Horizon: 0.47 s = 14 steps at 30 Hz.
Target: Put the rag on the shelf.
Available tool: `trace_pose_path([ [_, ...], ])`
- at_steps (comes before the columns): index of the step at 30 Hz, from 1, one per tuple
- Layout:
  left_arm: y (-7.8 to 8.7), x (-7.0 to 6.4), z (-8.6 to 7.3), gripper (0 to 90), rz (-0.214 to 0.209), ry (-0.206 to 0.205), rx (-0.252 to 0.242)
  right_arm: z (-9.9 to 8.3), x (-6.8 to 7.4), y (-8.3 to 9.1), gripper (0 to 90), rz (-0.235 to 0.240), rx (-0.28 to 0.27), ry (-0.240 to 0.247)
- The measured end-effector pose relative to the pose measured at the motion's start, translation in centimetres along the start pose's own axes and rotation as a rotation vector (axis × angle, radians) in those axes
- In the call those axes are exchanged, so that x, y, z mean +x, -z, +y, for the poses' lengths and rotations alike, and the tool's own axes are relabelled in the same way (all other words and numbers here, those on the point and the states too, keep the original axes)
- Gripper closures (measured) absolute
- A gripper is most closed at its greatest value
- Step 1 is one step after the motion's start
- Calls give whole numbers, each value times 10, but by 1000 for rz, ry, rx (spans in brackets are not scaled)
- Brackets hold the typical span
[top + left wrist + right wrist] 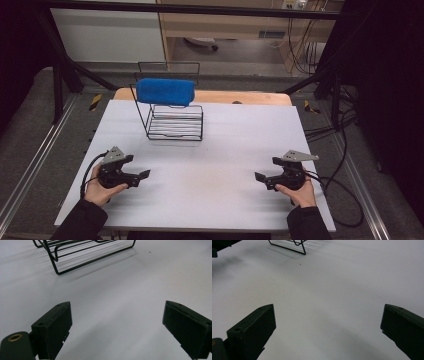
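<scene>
Both grippers, left [145, 174] and right [259, 177], rest low on the table [225, 145] with jaws spread wide and empty, well apart from the blue towel [165, 91] draped over the wire rack [175, 122], seemingly a neutral ready stance.

The towel [165, 91] is bright blue and fuzzy. The wire rack [175, 122] under it is black, with thin lines like stripes. The table [210, 170] is plain white. Both grippers, the left gripper [145, 174] and right gripper [260, 177], are black with grey plates on top.
</scene>
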<state>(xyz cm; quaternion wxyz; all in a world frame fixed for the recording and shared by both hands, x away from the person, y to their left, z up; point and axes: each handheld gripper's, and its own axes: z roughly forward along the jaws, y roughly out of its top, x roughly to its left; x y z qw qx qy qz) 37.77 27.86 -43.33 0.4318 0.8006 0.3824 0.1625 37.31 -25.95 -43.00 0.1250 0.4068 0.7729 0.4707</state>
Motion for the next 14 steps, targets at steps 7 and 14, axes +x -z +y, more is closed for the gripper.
trace_pose_path([
  [7,0,-3,-8,90,-2,-22,12,-17,-4,7,7,11,-1,-10],
  [14,1,0,-12,90,-5,-8,10,-20,-3,8,7,9,10,-9],
])
